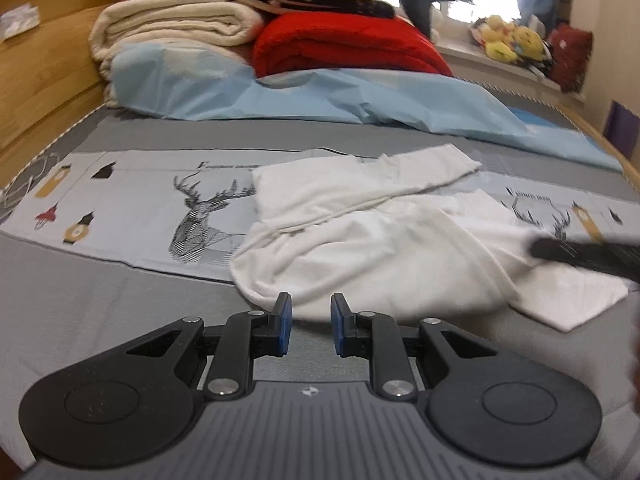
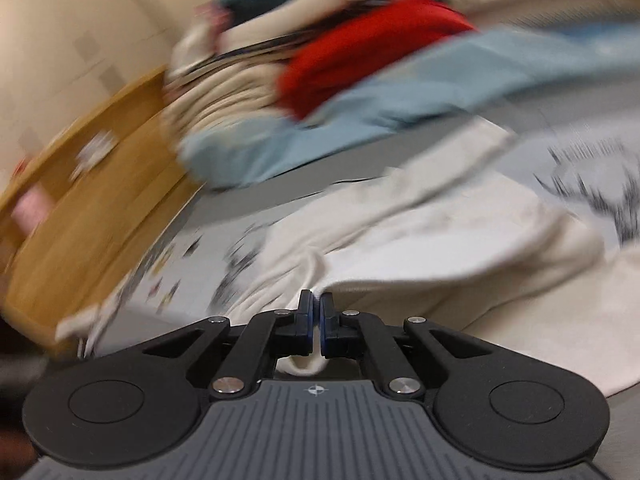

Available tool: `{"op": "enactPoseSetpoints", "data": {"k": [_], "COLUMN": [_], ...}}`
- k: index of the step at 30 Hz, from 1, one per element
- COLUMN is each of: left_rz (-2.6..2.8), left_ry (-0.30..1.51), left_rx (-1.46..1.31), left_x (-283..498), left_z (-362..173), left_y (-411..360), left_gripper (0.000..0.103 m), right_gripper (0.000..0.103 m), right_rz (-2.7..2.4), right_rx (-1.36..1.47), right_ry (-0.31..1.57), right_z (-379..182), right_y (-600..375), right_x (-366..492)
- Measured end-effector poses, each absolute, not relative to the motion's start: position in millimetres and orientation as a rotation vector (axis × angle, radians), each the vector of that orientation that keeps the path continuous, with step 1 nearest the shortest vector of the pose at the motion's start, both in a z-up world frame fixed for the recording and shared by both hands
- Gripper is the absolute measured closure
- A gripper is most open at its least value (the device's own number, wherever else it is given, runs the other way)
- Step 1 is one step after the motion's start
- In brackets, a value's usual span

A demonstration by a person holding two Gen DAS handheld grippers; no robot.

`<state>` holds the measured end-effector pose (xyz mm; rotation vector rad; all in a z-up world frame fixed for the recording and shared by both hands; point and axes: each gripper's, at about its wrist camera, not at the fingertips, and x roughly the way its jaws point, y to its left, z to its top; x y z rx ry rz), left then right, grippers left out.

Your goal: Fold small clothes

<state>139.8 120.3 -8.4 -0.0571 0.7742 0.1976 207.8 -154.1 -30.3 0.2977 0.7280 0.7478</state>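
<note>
One white garment [image 1: 372, 240] lay crumpled on the bed [image 1: 120, 304], spread over the grey deer-print sheet [image 1: 192, 208], near the foot end and well apart from the stack of folded blankets [image 1: 180, 24] at the headboard. Judged light, limp and thin: no stiffness, so any lifted edge would sag and drag the rest along. Not fragile, not slippery against the sheet. Best hold judged to be at a hem or corner, pinching one or two layers; a grab in the bunched middle would likely take several folds at once.

Left hand-held gripper [image 1: 311, 322]: jaws narrowly apart, blue pads bare, nothing between them. It hovered just short of the garment's near edge, apparently not touching it.

Right hand-held gripper [image 2: 316, 320]: jaws closed together, with a pinch of white cloth caught between the pads and a small loop of it hanging beneath. Its view was heavily blurred, so which edge of the garment it had could not be told. From the left wrist view its dark finger showed only as a blur over the garment's right side.
</note>
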Motion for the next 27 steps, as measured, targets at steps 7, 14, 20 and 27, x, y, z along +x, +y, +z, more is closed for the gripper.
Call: {"op": "enactPoseSetpoints", "data": {"k": [7, 14, 20, 27], "left_rz": [0.202, 0.204, 0.195, 0.162], "left_ry": [0.763, 0.828, 0.933, 1.099], "left_rx": [-0.064, -0.066, -0.102, -0.206], "left_x": [122, 121, 132, 149], "left_z": [2, -12, -44, -81], "left_y": [125, 126, 131, 133], "left_gripper": [0.08, 0.079, 0.069, 0.052], "right_gripper": [0.101, 0.099, 0.068, 0.062], "right_rz": [1.088, 1.018, 0.704, 0.447], "right_rx": [0.003, 0.003, 0.251, 0.102], "right_ry": [0.799, 0.873, 0.828, 1.008], "right_z": [-9, -7, -12, -75], "right_y": [-164, -201, -257, -234], "right_x": [76, 75, 147, 199]}}
